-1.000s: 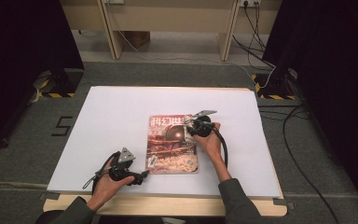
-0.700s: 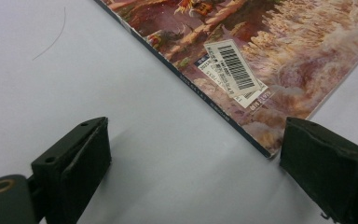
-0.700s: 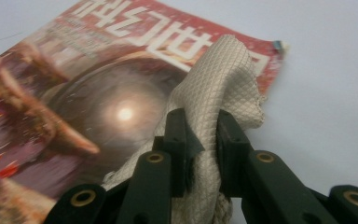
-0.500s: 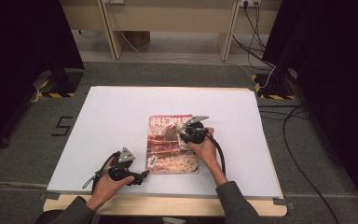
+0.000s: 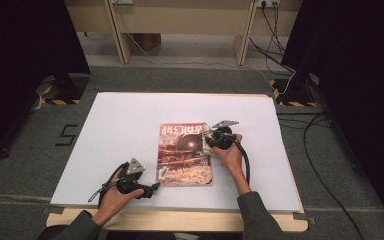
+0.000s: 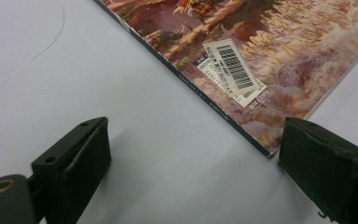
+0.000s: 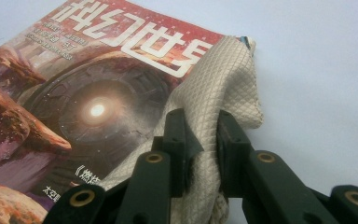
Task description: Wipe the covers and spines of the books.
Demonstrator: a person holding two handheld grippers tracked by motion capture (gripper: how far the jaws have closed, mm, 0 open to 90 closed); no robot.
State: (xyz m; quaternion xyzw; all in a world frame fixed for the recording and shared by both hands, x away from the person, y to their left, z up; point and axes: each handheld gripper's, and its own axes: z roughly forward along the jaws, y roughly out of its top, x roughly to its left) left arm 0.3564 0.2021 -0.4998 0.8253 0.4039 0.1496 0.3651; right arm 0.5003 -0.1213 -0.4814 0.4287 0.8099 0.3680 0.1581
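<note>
- The right gripper sits over the right edge of the magazine, toward its far end, with its jaws pinched tight on a fold of cream quilted cloth.
- The cloth bunches up between the jaws and drapes onto the magazine's far right corner (the diamond stitching is clear in the right gripper view).
- The magazine lies flat in the middle of the white table, cover up, its big title at the far end.
- The left gripper rests low on the table at the magazine's near left corner, jaws wide apart and clamping nothing.
- In the left gripper view, that corner, with its barcode sticker, lies just ahead of the gap between the jaws.
</note>
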